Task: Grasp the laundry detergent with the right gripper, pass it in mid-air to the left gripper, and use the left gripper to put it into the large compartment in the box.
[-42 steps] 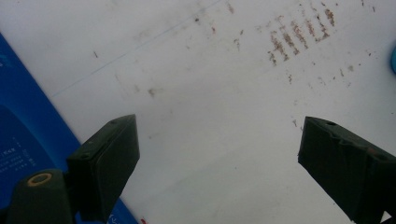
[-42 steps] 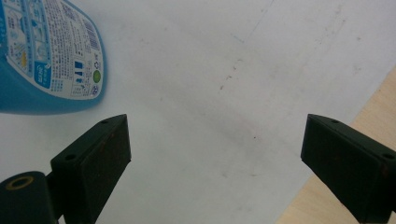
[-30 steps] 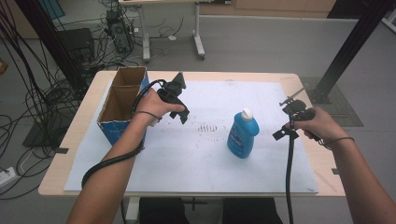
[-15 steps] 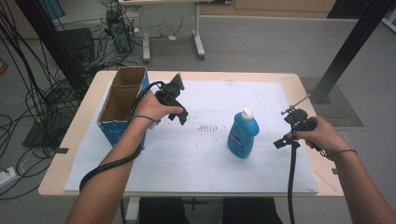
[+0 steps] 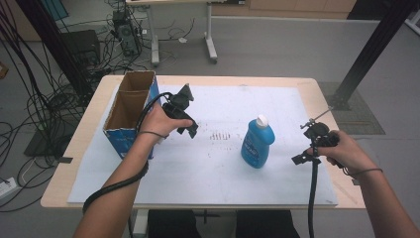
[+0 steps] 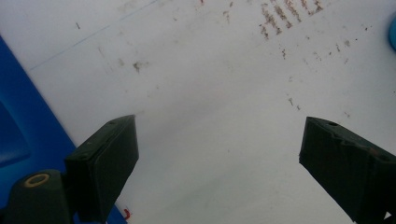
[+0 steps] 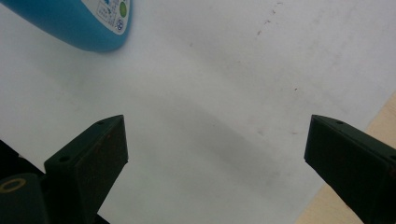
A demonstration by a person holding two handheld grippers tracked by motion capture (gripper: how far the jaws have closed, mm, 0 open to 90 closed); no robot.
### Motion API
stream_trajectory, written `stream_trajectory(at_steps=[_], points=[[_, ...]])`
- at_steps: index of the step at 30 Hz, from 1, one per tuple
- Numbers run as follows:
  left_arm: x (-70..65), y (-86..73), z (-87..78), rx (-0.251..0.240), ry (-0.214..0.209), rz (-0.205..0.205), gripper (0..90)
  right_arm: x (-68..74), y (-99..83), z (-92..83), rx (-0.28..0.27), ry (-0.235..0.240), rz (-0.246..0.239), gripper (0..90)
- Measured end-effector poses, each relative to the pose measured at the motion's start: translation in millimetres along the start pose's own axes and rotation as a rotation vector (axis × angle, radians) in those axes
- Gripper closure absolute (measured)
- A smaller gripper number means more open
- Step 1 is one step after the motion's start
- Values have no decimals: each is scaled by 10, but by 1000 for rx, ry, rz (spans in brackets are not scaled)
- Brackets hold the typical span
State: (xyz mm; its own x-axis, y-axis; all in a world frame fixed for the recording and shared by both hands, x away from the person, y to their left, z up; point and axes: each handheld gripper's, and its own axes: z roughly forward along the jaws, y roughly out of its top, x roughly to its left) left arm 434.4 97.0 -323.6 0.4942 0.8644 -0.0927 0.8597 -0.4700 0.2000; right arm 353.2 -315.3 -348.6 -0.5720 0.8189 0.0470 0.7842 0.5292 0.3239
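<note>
Nearest the person, two forearms come in over the front edge of the bench (image 5: 297, 85), each hand carrying a gripper. On the right, the right gripper (image 5: 303, 157) hangs low above the white sheet (image 5: 208, 168), just to the right of the blue bottle (image 5: 257, 141) and clear of it; in the right gripper view its fingers (image 7: 91, 158) stand spread wide with nothing but bare paper between them, and the bottle's rounded blue body (image 7: 74, 23) sits off at the upper left corner, not yet within their span. A little farther in, that bottle stands upright on the sheet, white cap on, untouched by either hand. Across from it, the left gripper (image 5: 190, 130) is held beside the cardboard box (image 5: 130, 111); in the left gripper view its fingers (image 6: 105, 163) are likewise released and empty, with the box's blue wall (image 6: 23, 130) close at the left edge and a patch of dark scuff marks (image 6: 289, 18) farther out on the paper. Farthest back on the left, the box stands open-topped and looks empty as far as its inside can be seen. Judging from this, the work has barely begun: the bottle is neither grasped nor lifted, and if the box is its destination, the approach, the grip and the whole transfer are still to do.
</note>
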Motion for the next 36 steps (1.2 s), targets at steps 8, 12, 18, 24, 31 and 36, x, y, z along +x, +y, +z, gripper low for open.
stream_trajectory(at_steps=[8,12,18,24,31,36], points=[[-20,-69,-10,-14,-1,1,121,101,-70,27,0,10,-23,55],[-27,-86,-5,-18,-6,2,120,134,-112,49,-11,15,-24,54],[-31,-98,8,-20,-10,4,120,182,-149,87,-37,17,-28,55],[-30,-109,37,-18,-18,3,120,244,-199,146,-79,37,-39,55],[-48,-113,35,-23,-48,6,121,290,-269,228,-120,54,-48,56],[-55,-112,38,-26,-54,3,121,319,-307,283,-171,54,-50,57]])
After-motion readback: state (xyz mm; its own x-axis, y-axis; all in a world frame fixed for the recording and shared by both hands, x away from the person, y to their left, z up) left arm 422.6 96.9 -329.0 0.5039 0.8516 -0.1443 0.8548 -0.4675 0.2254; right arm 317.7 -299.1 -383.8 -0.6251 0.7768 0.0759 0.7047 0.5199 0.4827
